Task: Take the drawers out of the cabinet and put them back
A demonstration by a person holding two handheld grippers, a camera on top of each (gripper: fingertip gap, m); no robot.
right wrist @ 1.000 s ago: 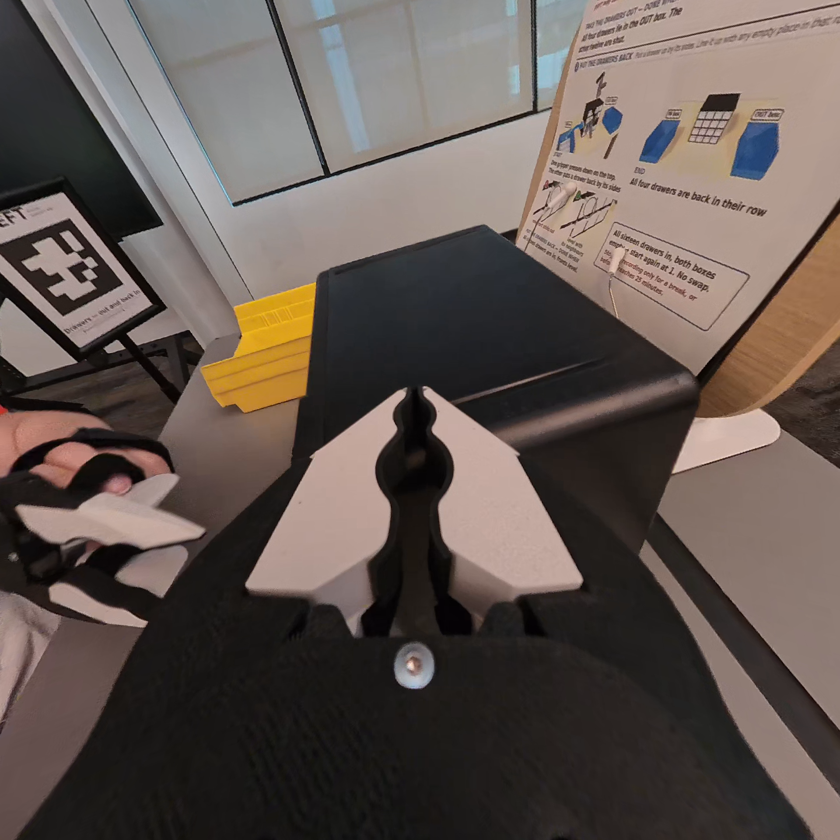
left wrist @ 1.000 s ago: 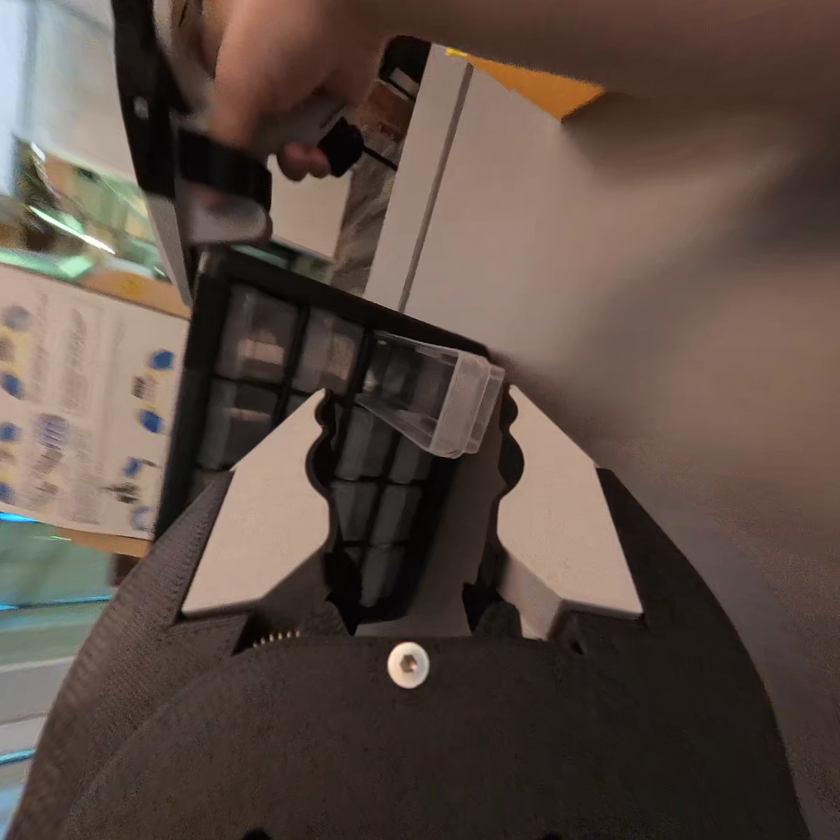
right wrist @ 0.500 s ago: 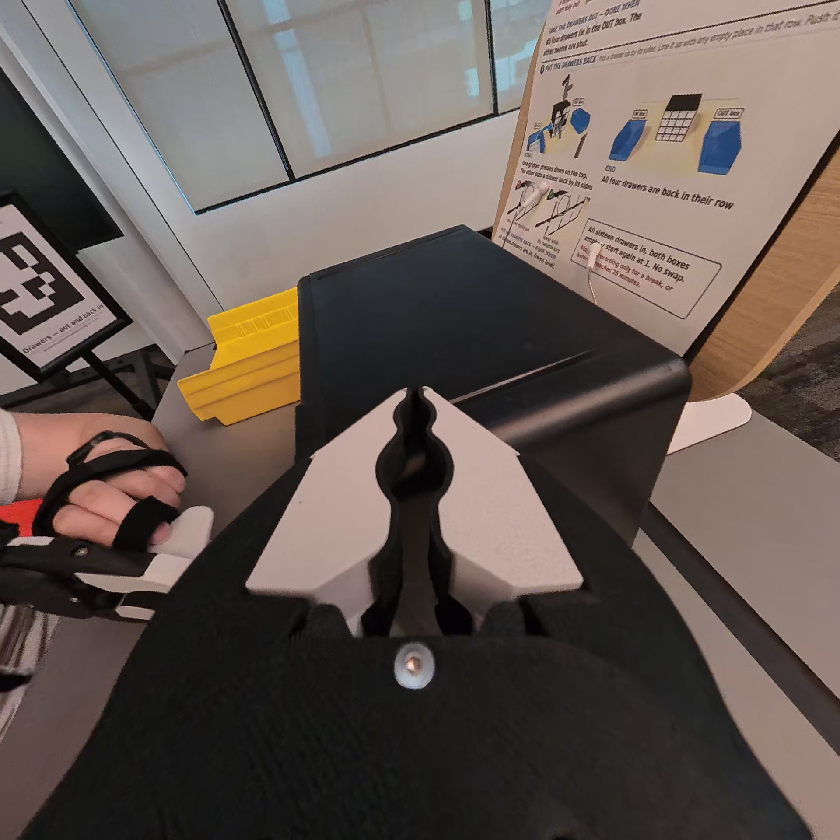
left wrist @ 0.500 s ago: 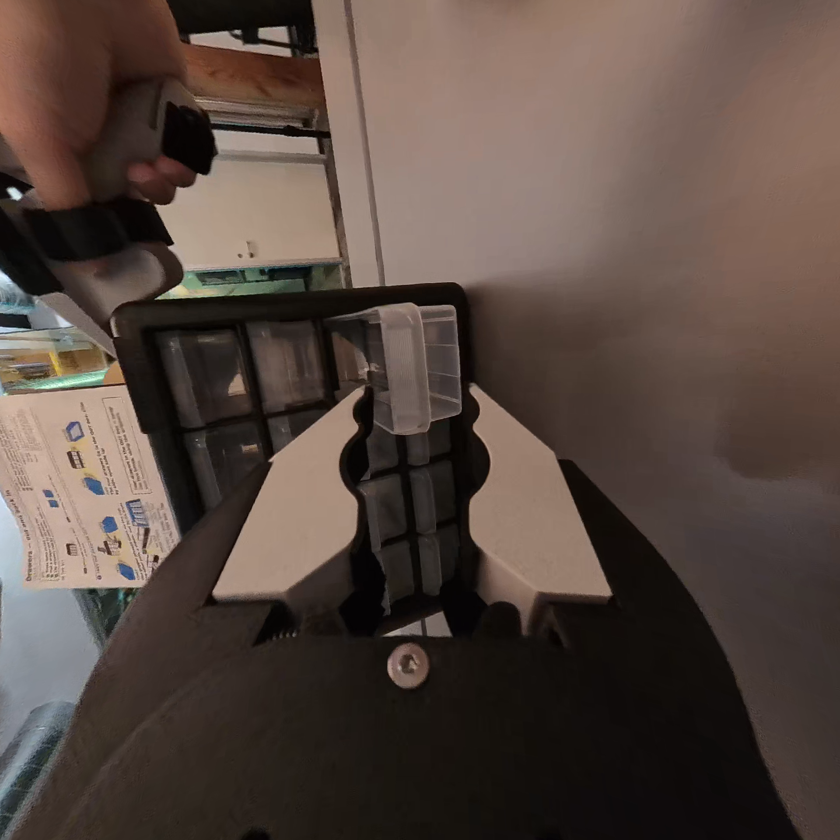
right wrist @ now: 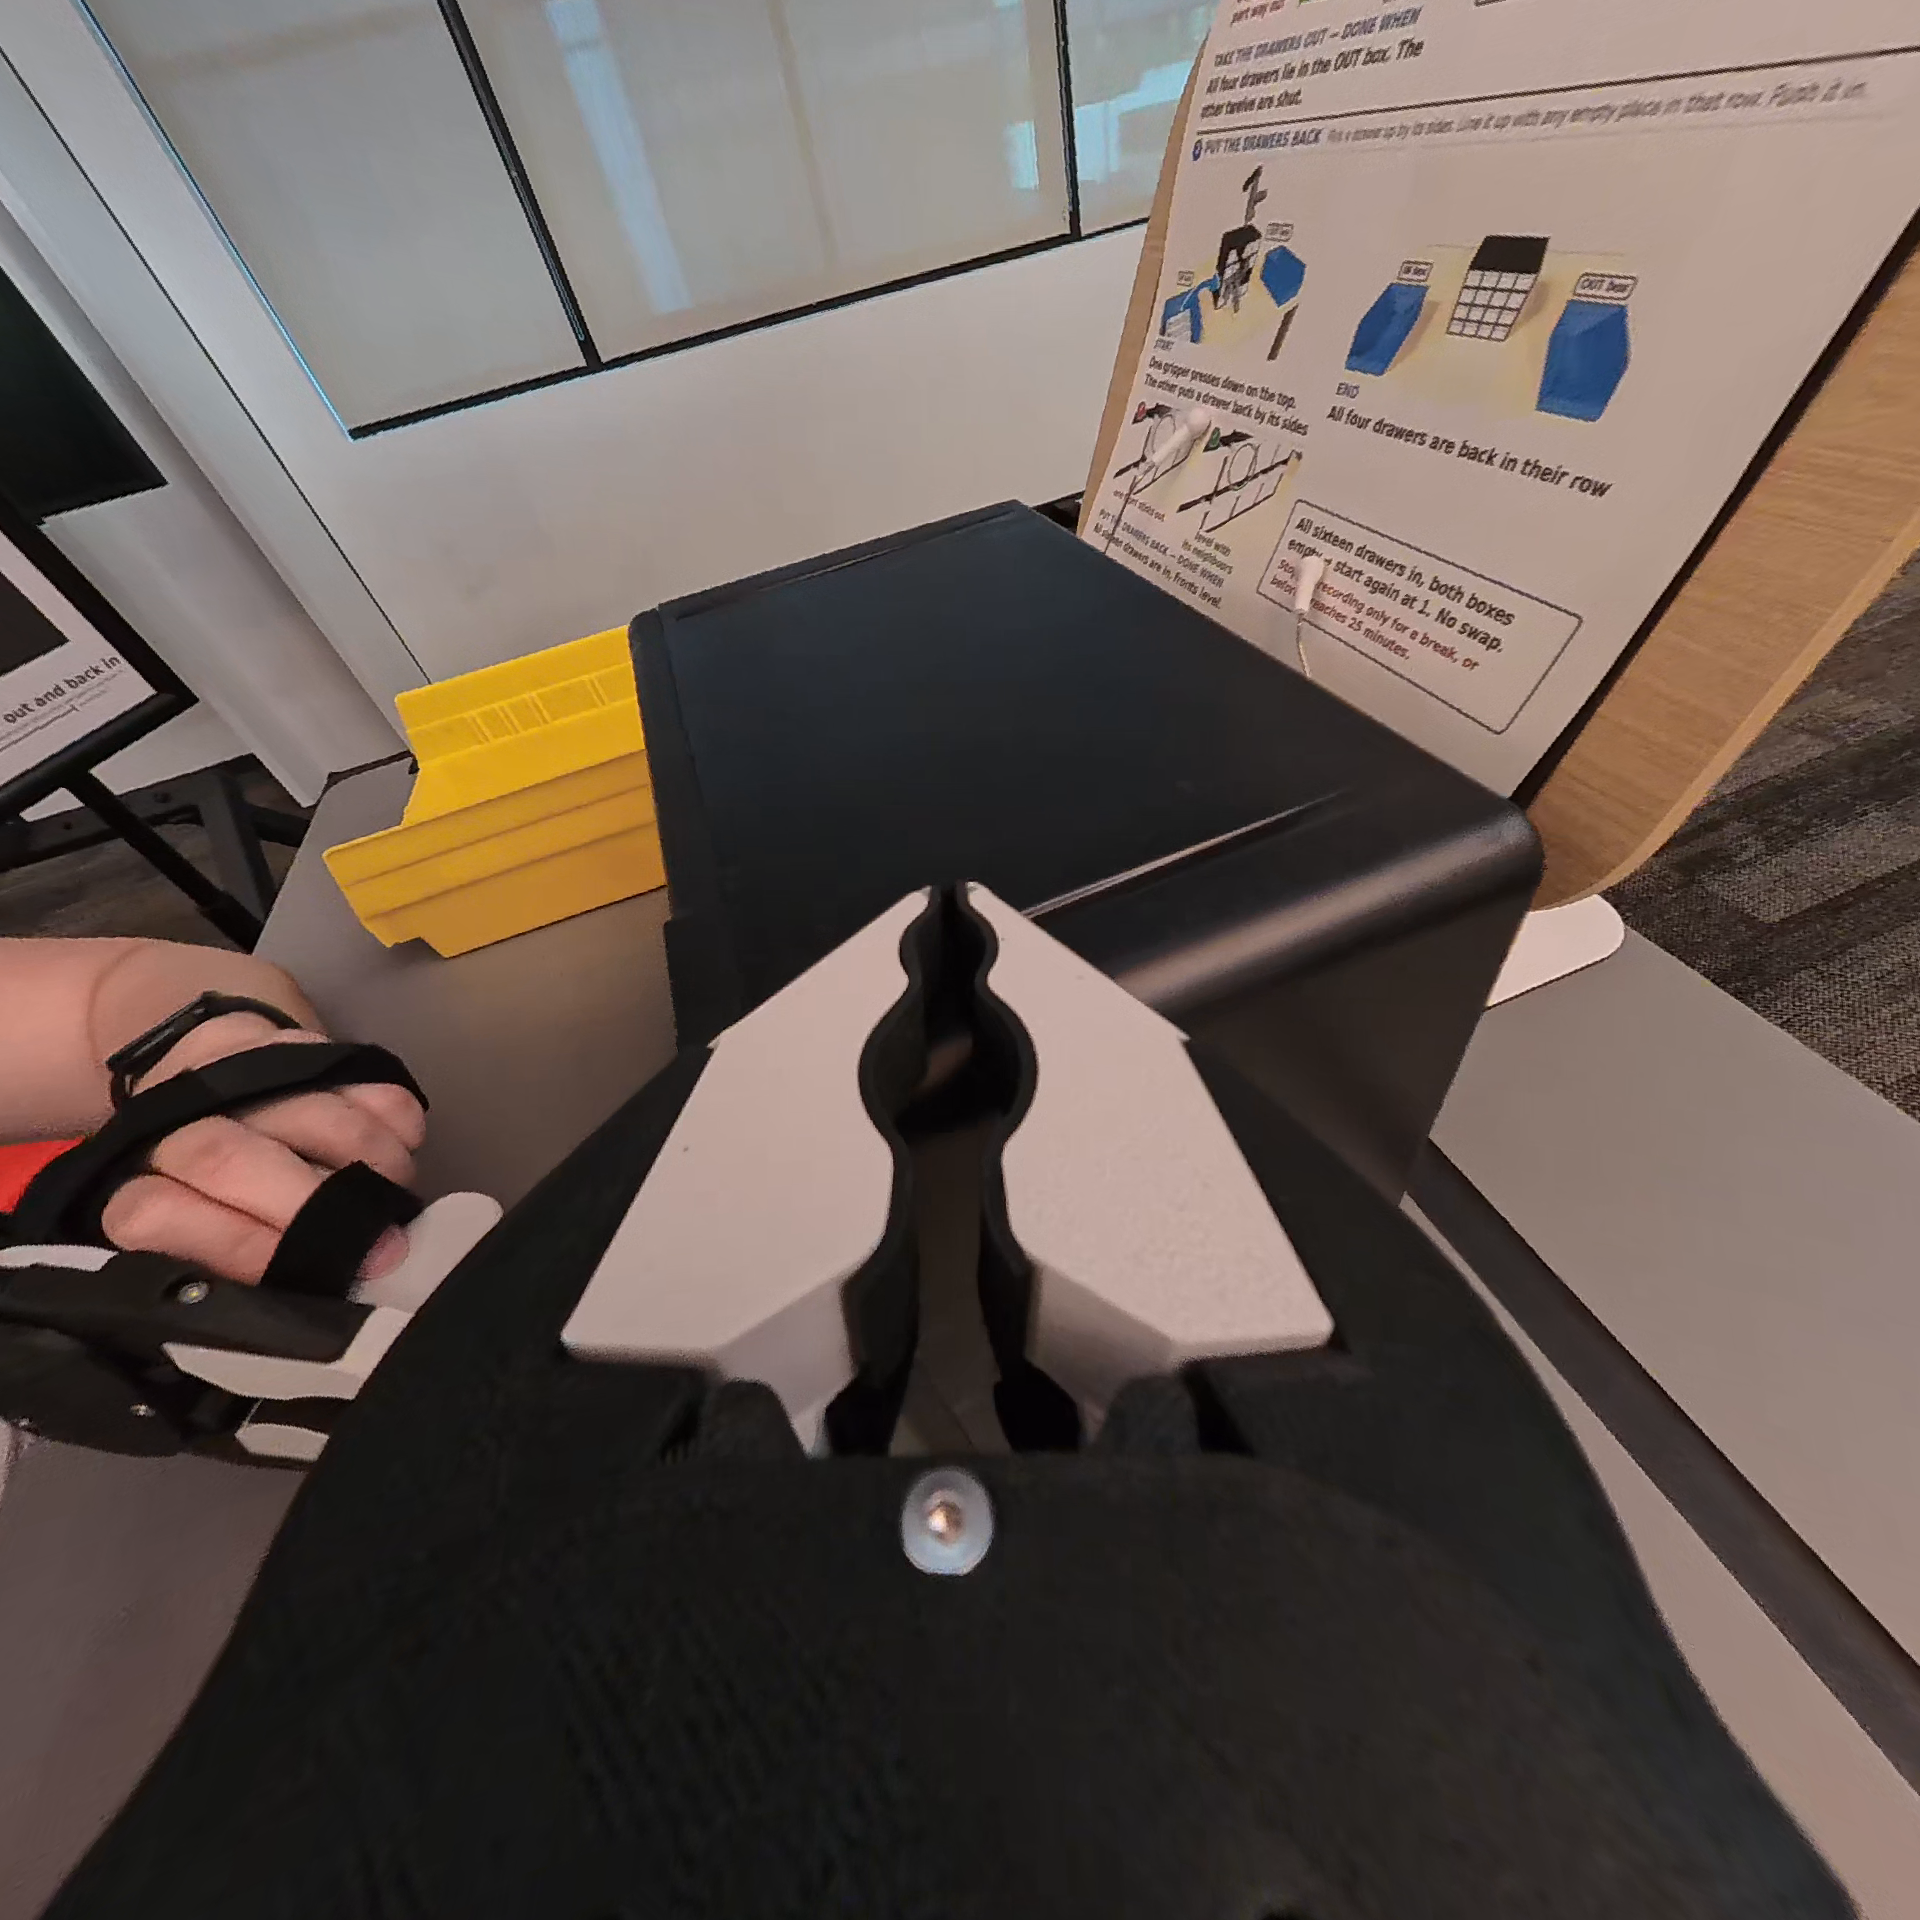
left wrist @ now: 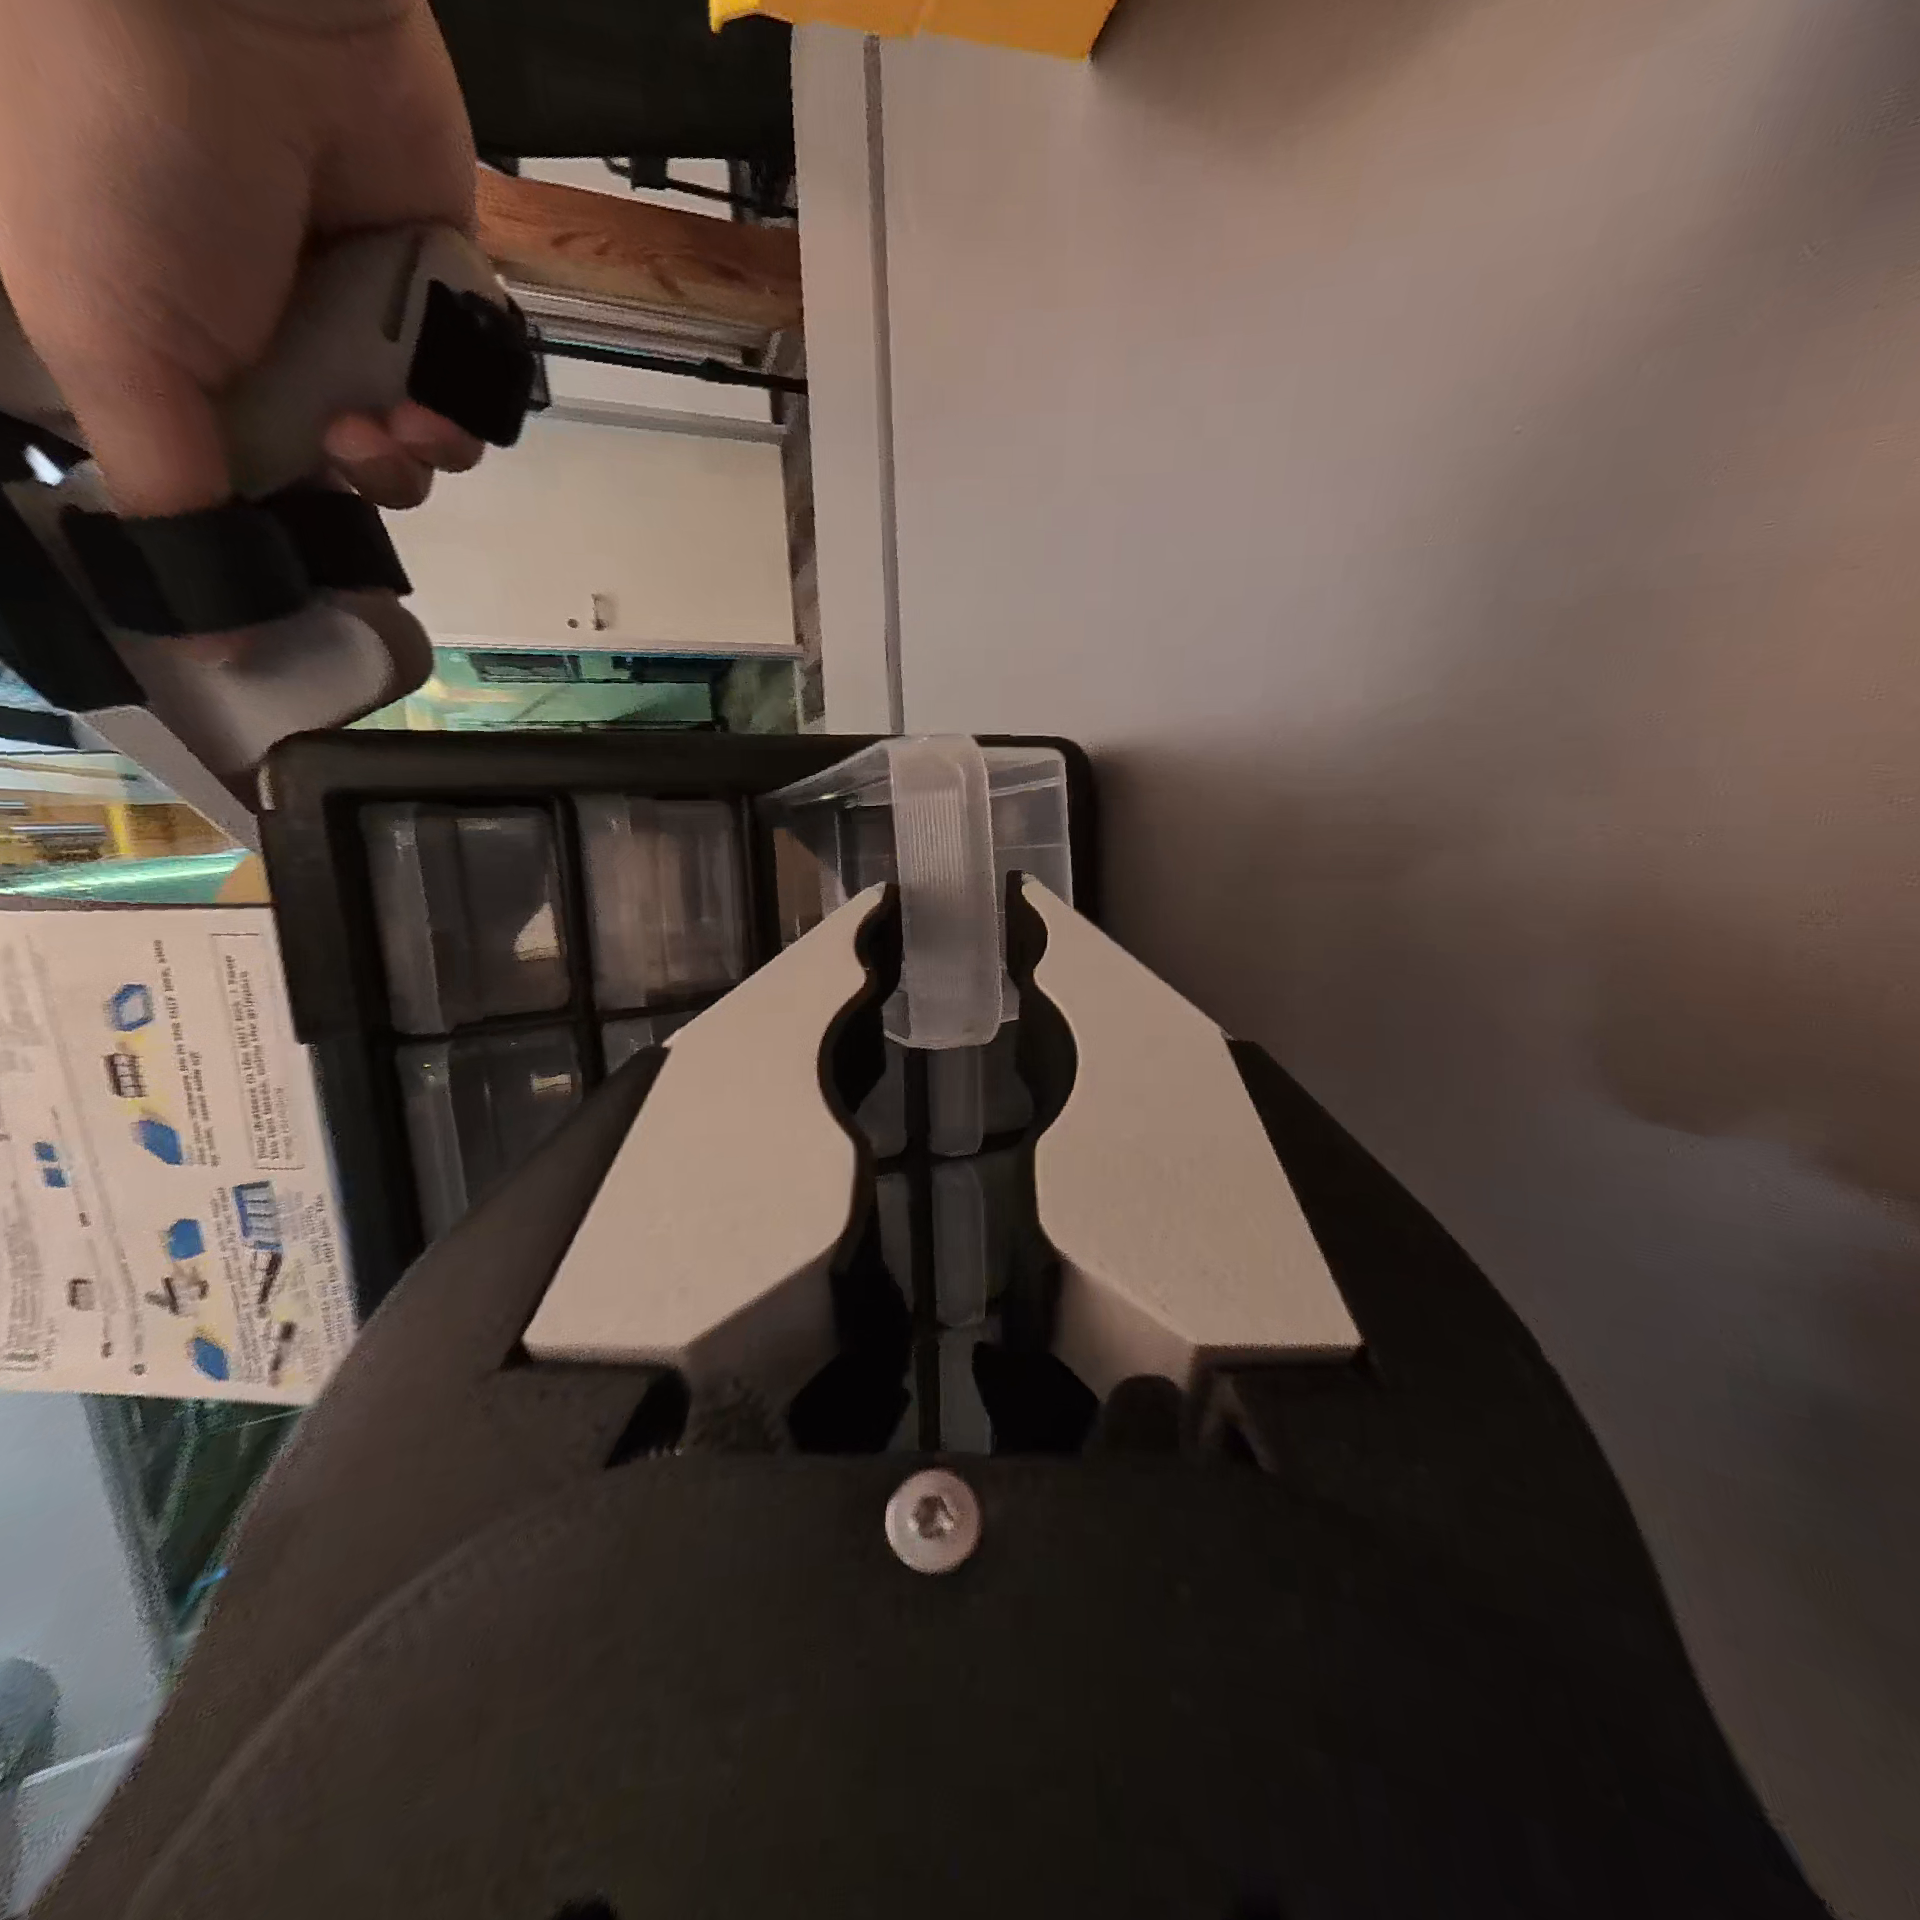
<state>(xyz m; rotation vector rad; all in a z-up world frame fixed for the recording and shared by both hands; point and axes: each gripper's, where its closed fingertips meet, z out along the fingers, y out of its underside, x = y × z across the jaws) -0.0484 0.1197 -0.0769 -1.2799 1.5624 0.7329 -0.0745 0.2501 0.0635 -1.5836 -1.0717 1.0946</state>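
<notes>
Grey tabletop is occupied by the cabinet; a clear drawer, protruding lengthwise toward the left gripper, is flanked by its parted jaws, contact unclear; the right gripper is pressed closed on the cabinet's top.

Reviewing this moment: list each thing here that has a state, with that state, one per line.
Left tongs: open, fingers either side of the clear drawer's handle.
Right tongs: shut, empty, at the cabinet's top front edge.
Clear drawer: partly pulled out.
Other drawers: pushed in.
Cabinet: upright on the table.
Yellow bin: contents hidden.
</notes>
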